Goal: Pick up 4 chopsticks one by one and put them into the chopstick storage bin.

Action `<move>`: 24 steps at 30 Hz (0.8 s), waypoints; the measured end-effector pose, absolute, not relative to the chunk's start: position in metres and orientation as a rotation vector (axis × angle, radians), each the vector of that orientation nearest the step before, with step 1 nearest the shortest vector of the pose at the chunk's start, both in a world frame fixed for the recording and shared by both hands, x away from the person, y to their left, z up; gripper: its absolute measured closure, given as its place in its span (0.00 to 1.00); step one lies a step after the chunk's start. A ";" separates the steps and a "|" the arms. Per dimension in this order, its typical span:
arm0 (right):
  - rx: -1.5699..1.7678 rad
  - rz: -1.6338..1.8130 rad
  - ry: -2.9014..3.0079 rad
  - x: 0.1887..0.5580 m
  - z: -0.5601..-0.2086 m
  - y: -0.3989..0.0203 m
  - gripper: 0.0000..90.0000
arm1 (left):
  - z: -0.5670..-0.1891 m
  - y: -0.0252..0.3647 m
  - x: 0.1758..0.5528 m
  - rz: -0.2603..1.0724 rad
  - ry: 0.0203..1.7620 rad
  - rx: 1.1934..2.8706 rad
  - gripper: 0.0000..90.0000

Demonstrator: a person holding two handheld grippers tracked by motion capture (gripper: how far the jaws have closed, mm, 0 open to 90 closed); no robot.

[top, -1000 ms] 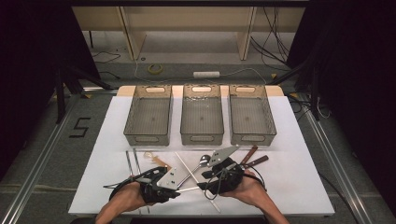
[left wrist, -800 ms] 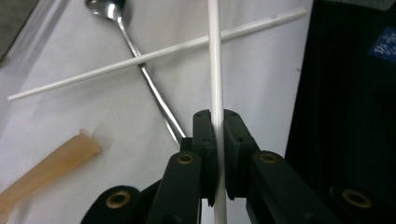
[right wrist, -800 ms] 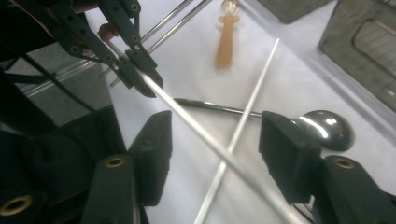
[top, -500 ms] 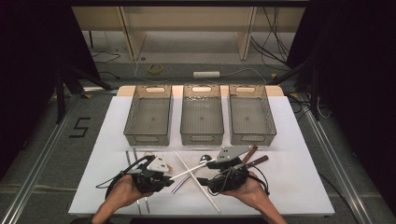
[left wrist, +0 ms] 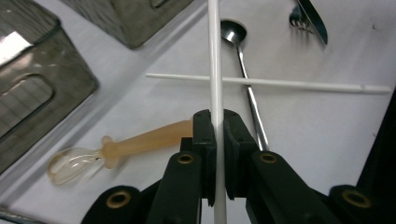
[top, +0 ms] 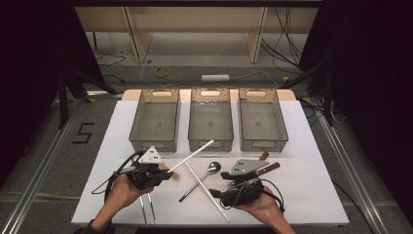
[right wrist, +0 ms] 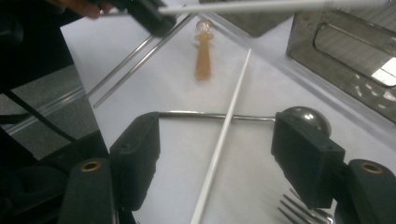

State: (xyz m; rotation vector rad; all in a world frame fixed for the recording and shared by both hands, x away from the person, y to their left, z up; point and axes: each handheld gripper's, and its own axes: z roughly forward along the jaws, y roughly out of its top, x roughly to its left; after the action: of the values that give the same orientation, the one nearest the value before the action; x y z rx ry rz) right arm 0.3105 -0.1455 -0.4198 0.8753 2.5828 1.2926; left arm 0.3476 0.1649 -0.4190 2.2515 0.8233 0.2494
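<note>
High view: left tool (top: 168,174) grips one chopstick (top: 192,155), lifted; right tool (top: 225,184) gapes, just opened, over another chopstick (top: 207,191). Bins (top: 210,119) look empty; sorting barely begun.

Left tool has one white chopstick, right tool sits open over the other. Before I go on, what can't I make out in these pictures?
- Held chopstick: near end hidden behind the left tool in the left gripper view.
- Fork: cut off by the bottom edge, right gripper view.
- Brown-handled utensils: partly behind the right tool, high view; type unclear.
- Metal rods by the left hand: too small to identify.
</note>
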 end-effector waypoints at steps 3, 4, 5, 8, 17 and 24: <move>0.875 1.293 2.586 0.307 -0.424 -0.146 0.36 | -0.415 0.170 0.355 0.270 0.862 2.208 0.94; 0.879 1.291 2.593 0.307 -0.425 -0.146 0.36 | -0.414 0.172 0.358 0.277 0.874 2.198 0.94; 0.881 1.285 2.593 0.307 -0.427 -0.146 0.35 | -0.412 0.173 0.361 0.283 0.884 2.190 0.94; 0.893 1.301 2.575 0.306 -0.429 -0.149 0.34 | -0.409 0.179 0.372 0.311 0.937 2.150 0.94; 0.917 1.320 2.528 0.304 -0.430 -0.153 0.34 | -0.403 0.190 0.402 0.338 1.006 2.078 0.94; 0.911 1.322 2.525 0.301 -0.430 -0.153 0.34 | -0.401 0.201 0.427 0.368 1.075 2.021 0.94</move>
State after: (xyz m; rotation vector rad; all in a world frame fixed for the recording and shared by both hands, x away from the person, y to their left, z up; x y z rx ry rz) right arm 0.3006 -0.1531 -0.4301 0.9108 2.5249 1.3223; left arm 0.4273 0.2006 -0.4007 2.0206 1.0748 0.3677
